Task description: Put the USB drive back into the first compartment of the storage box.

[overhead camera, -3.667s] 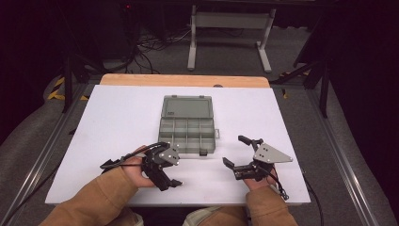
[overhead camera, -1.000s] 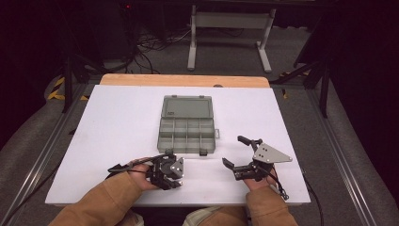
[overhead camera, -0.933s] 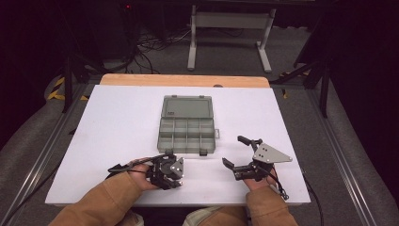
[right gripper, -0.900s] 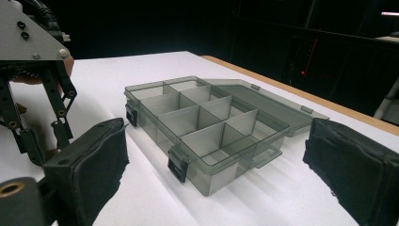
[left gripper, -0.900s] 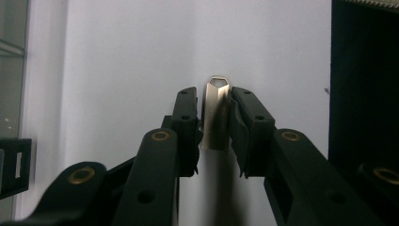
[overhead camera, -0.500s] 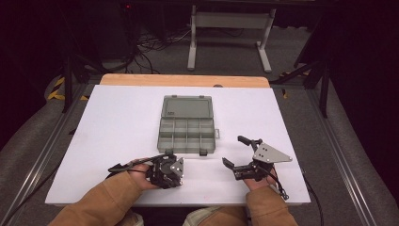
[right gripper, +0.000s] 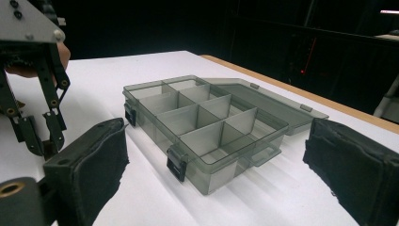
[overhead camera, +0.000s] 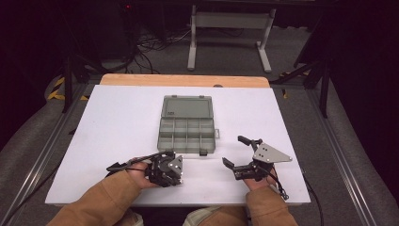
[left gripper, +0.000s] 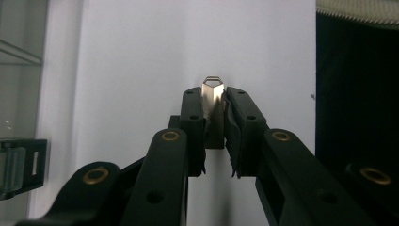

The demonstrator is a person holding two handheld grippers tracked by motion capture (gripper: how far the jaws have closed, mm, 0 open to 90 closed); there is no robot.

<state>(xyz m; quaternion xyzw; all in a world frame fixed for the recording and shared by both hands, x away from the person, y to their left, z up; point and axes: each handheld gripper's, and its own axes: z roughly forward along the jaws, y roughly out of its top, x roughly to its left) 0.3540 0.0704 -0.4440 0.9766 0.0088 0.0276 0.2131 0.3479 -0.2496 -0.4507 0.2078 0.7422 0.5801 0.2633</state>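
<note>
1. Comparing with the earliest high view: the left claw (overhead camera: 164, 170) has turned and now lies lower, close to the counter (overhead camera: 113, 117), at lower left of centre; the right claw (overhead camera: 237, 157) is unchanged.
2. Left claw: clenched on a small metal clip (left gripper: 212, 94). Its jaws have just finished closing, with the clip between them.
3. Clip: long axis runs along the jaws; its peaked, looped end points to the top of the left gripper view.
4. Right claw: released, jaws wide apart, nothing between them.
5. Compartment box (overhead camera: 187, 127): centre frame, lid open toward the top.
</note>
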